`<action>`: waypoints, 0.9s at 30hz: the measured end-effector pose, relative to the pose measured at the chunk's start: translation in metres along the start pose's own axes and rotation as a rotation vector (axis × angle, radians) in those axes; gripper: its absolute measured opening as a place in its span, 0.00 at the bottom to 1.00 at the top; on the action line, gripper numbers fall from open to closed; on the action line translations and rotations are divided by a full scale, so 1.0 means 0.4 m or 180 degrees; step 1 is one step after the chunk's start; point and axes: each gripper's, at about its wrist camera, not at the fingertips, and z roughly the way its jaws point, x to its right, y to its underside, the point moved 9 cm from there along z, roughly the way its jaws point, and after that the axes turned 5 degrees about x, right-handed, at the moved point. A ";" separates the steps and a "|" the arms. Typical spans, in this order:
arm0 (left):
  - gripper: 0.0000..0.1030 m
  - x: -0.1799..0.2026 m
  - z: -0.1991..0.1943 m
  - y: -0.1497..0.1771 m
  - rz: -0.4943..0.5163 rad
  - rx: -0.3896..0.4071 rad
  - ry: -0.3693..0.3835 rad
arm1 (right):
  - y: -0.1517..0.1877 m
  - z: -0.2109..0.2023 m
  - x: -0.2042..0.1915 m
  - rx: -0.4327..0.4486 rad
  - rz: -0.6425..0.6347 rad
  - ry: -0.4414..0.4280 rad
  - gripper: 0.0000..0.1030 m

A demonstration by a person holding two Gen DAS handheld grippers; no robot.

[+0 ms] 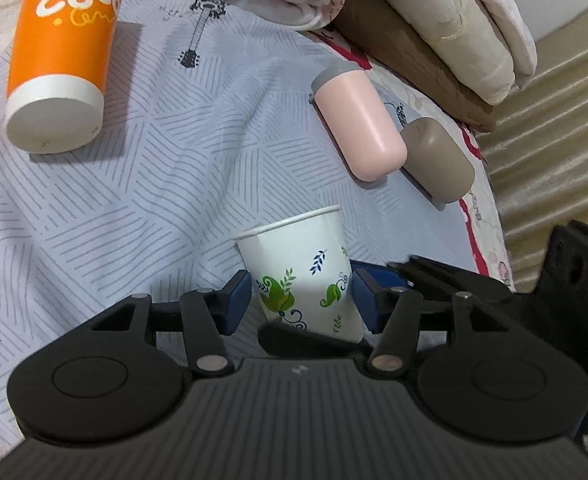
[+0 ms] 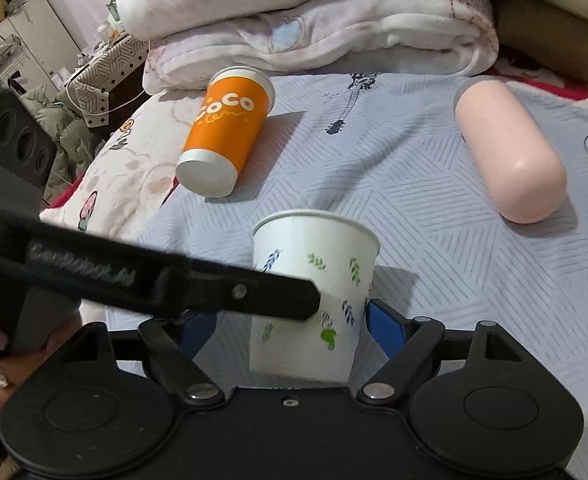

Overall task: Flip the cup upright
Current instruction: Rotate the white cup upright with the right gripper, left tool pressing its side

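Observation:
A white paper cup with leaf prints (image 1: 306,272) stands mouth up on the grey patterned cloth (image 1: 154,168). My left gripper (image 1: 302,300) has its blue pads on both sides of the cup's lower half; the right pad touches, the left one is very near. In the right wrist view the same cup (image 2: 314,280) stands between my right gripper's (image 2: 294,328) blue pads. The right pad (image 2: 382,328) is at the cup wall. The left gripper's black finger (image 2: 214,288) crosses in front and hides the other pad.
An orange "coco" cup (image 1: 62,60) lies on its side at the far left, also in the right wrist view (image 2: 226,132). A pink capsule-shaped bottle (image 1: 358,120) and a brown one (image 1: 438,160) lie at the right. Folded blankets (image 2: 294,20) are piled behind. The bed edge drops off right.

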 end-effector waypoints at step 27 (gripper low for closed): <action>0.56 0.095 -0.074 -0.034 0.1157 0.0921 -0.0280 | -0.050 -0.021 -0.054 0.0975 -0.1076 0.0563 0.65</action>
